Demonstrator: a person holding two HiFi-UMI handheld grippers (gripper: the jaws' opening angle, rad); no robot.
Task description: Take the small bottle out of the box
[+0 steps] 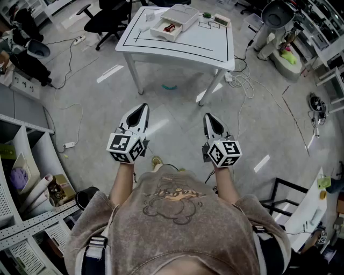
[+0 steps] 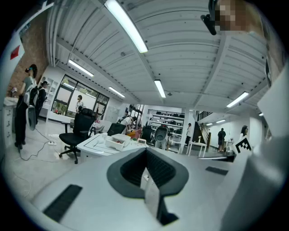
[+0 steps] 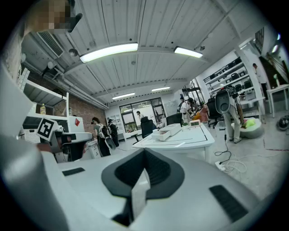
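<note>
Jaws pressed together with nothing between them on both the left gripper point(image 1: 140, 110) and the right gripper point(image 1: 211, 120), which I hold out over bare floor, well apart from the table point(image 1: 215, 48). The box point(image 1: 185, 16) sits toward the table's far side. The reddish item point(image 1: 169, 27) in its front compartment is probably the small bottle, but it's too small to confirm. I should walk up and spread one gripper's jaws before reaching in. The path is open if I stay centred, with cables point(image 1: 243, 81) by the right leg and a chair point(image 1: 105, 19) to the left.

White table point(image 1: 188, 47): open box point(image 1: 173, 22), small device point(image 1: 221, 20) on top.
</note>
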